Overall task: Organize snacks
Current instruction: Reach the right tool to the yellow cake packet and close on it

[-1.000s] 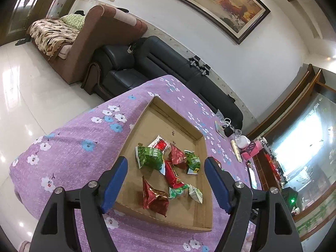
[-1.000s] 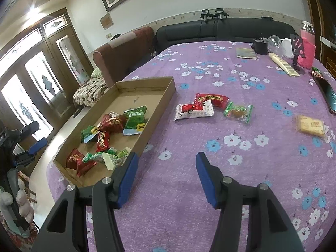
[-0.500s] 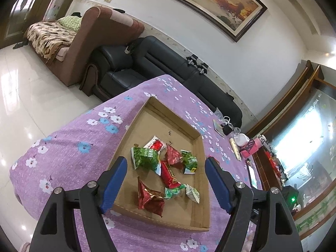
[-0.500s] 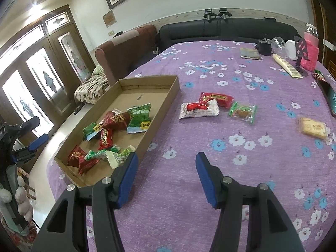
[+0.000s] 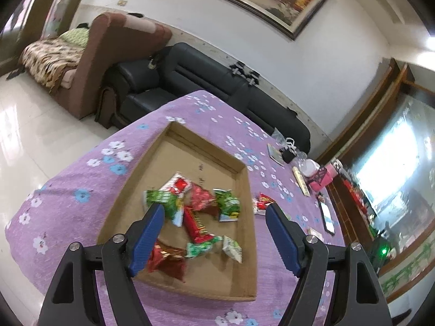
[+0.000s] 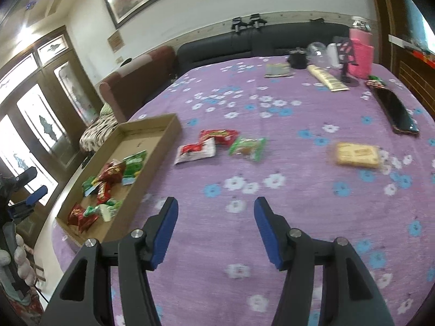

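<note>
A shallow cardboard tray [image 5: 246, 190] [image 6: 165, 138] sits on the purple flowered tablecloth and holds several red and green snack packets [image 5: 195, 217] [image 6: 108, 182]. My left gripper [image 5: 214, 212] hangs open above the tray's near end with nothing between its fingers. My right gripper [image 6: 216, 206] is open over bare cloth to the right of the tray. On the cloth beyond it lie a red-and-white packet [image 6: 195, 150], a red packet [image 6: 220, 135], a green packet [image 6: 247, 146] and a yellow biscuit pack [image 6: 356, 154].
At the table's far side stand a pink box [image 6: 361, 54], a long yellow pack [image 6: 327, 77], a dark cup [image 6: 297, 59] and a black phone [image 6: 397, 112]. A black sofa [image 5: 206, 81] and brown couch [image 5: 89, 54] stand beyond the table. The table edge drops to tiled floor at the left.
Both grippers have shifted: the left view has drawn back slightly from the tray, and the right view has swung right, so the tray sits further left and the loose packets nearer the middle.
</note>
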